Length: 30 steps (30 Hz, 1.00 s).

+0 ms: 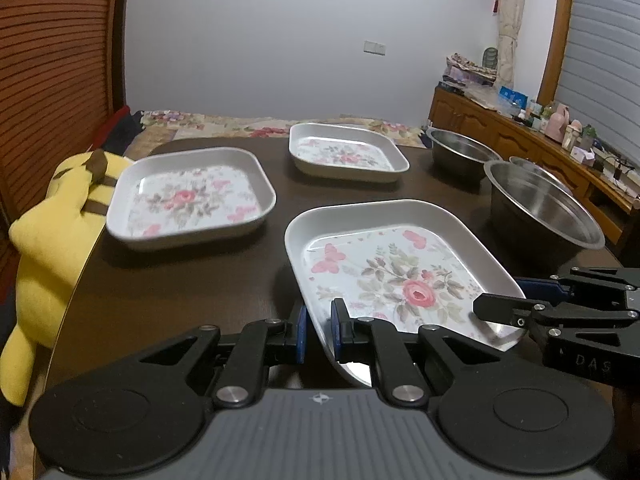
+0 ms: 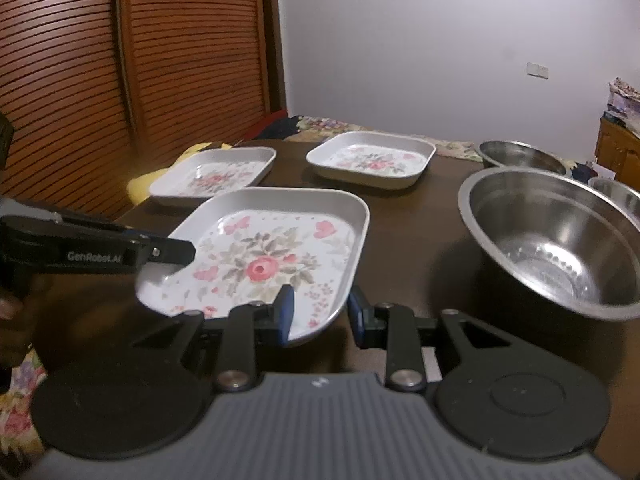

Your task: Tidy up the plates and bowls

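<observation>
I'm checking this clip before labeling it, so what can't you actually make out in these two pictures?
- Third steel bowl: right wrist view, cut off by the frame edge; left wrist view, hidden behind the nearest bowl.
- Near plate: its near edge is covered by the left gripper.
- Clutter on the sideboard: too small to identify.

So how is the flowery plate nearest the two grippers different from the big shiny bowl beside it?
The near floral plate is square, shallow and white with pink roses; the large steel bowl is round, deep and plain metal. The plate sits between the fingers of both the left gripper and right gripper; nothing touches the bowl. Both are empty, open side up.
</observation>
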Motion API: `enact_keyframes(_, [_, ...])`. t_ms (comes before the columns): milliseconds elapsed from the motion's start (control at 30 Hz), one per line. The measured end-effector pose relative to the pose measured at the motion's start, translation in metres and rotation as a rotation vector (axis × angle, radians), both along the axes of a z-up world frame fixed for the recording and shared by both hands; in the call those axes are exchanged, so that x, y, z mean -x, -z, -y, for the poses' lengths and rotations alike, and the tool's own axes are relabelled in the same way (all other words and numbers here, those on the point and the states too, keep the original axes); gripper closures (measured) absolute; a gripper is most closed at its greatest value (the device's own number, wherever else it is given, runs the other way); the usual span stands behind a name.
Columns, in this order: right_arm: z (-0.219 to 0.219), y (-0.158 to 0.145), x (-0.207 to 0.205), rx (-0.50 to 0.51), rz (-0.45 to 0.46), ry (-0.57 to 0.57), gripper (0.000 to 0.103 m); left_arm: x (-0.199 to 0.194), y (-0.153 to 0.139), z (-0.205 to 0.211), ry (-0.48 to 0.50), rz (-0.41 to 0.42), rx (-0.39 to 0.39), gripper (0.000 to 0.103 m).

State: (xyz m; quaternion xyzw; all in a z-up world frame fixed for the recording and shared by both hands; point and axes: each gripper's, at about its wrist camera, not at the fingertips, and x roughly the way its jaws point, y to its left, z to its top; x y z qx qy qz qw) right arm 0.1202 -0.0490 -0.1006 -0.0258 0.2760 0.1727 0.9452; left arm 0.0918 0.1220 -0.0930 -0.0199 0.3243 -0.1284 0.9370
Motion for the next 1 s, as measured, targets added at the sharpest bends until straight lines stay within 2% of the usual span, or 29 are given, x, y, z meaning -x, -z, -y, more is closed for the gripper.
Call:
enact_keyframes(467, [-0.002, 0.010, 0.013, -0.049, -0.036, -0.009, 0.072, 0.011, 0.008, -0.002, -0.024, -0.022, -0.002, 0.090])
enact_keyframes(1000, [0.002, 0.013, 0.015, -0.065, -0.017, 0.012, 0.070, 0.006, 0.002, -0.002, -0.055, -0.006, -0.027, 0.089])
